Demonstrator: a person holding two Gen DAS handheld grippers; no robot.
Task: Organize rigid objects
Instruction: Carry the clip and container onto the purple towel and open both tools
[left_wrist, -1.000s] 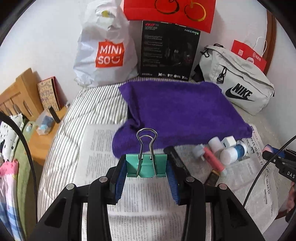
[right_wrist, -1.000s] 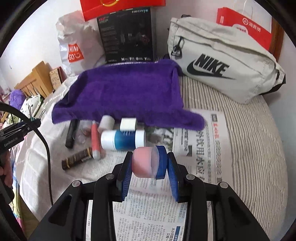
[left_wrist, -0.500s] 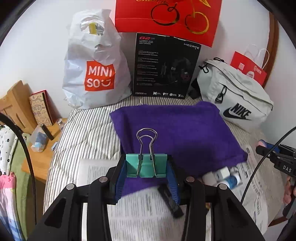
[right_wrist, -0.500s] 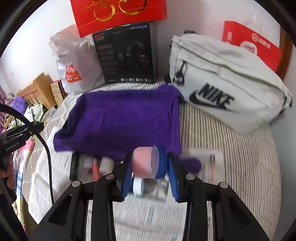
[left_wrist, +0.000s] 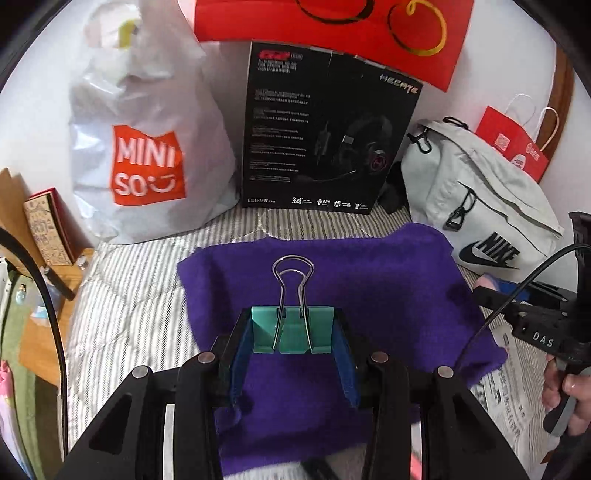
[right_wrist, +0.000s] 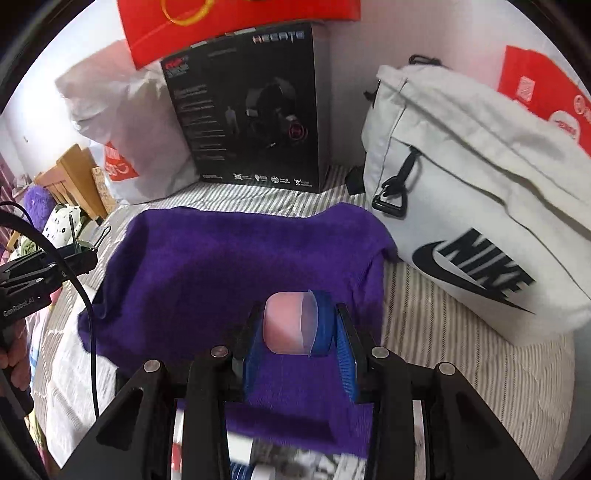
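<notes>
My left gripper is shut on a teal binder clip whose wire handles stand up, held over the purple towel spread on the striped bed. In the right wrist view my right gripper is shut on a small pink jar with a blue lid, also above the purple towel. Each gripper shows at the edge of the other's view: the right gripper with its jar at the right, the left gripper with its clip at the left. Other small items are mostly hidden below the right gripper.
Along the wall stand a white Miniso bag, a black headset box, a grey Nike bag and red paper bags. Newspaper lies on the bed near me. A wooden bedside stand sits left.
Both grippers have moved forward from over the newspaper and small items to above the purple towel, toward the wall, each still holding its object.
</notes>
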